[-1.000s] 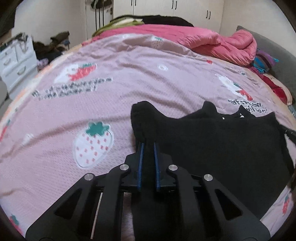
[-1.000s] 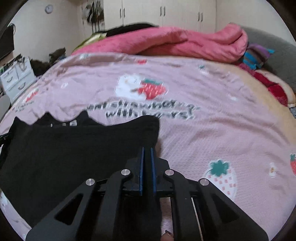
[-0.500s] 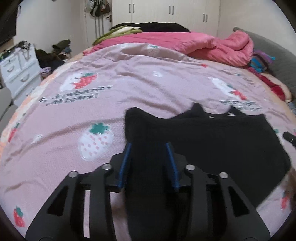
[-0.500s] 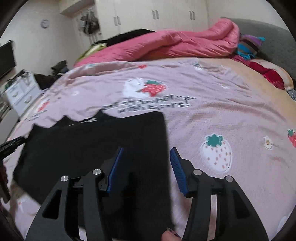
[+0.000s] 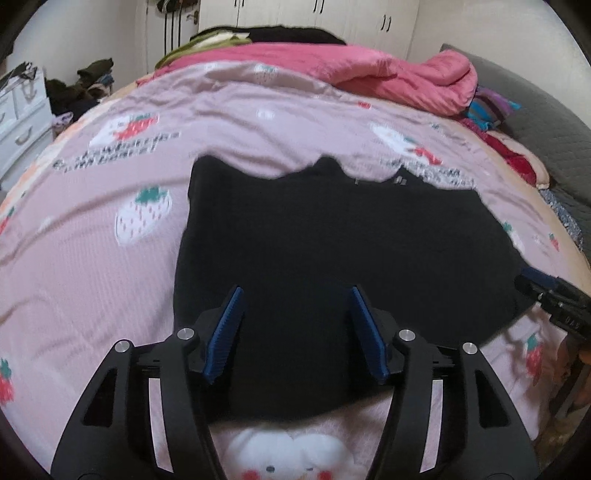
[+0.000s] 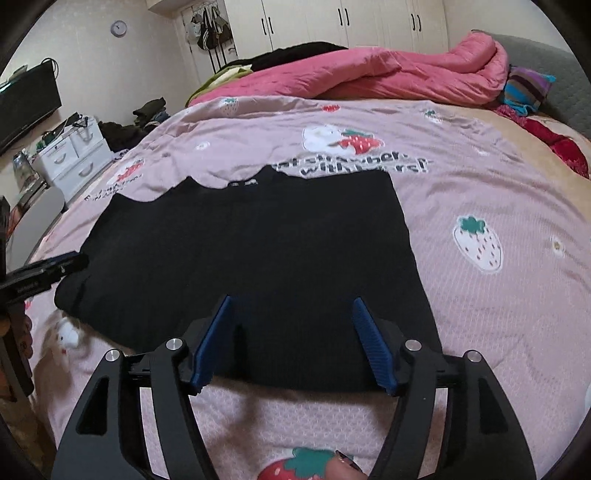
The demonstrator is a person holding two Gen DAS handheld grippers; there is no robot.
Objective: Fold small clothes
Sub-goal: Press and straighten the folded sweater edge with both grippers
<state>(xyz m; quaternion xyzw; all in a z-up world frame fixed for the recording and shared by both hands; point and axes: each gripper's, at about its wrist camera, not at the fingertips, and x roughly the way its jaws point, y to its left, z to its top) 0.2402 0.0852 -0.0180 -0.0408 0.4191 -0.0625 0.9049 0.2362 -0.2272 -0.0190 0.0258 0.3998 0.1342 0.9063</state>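
While both grippers hang above the near edge of the bed, the black garment [image 5: 332,240] lies flat on the pink strawberry sheet [image 5: 92,258], spread across the bed's near half with its notched far hem toward the pink quilt [image 6: 388,77].

From the left wrist, the left gripper [image 5: 295,295] has its jaws spread wide, the blue pads [image 5: 225,328] apart and holding nothing, over the garment's near left part. At that view's right edge the right gripper [image 5: 550,295] pokes in beside the garment's right side.

From the right wrist, the right gripper [image 6: 291,306] also has its jaws spread and empty, over the garment's [image 6: 258,258] near right part; the cloth's near hem runs just behind the pads [image 6: 373,343]. The left gripper [image 6: 44,273] shows at the left edge, near the garment's left corner.

White drawers [image 6: 74,158] stand on the floor beyond the bed's left edge, wardrobes [image 6: 351,22] behind the far edge.
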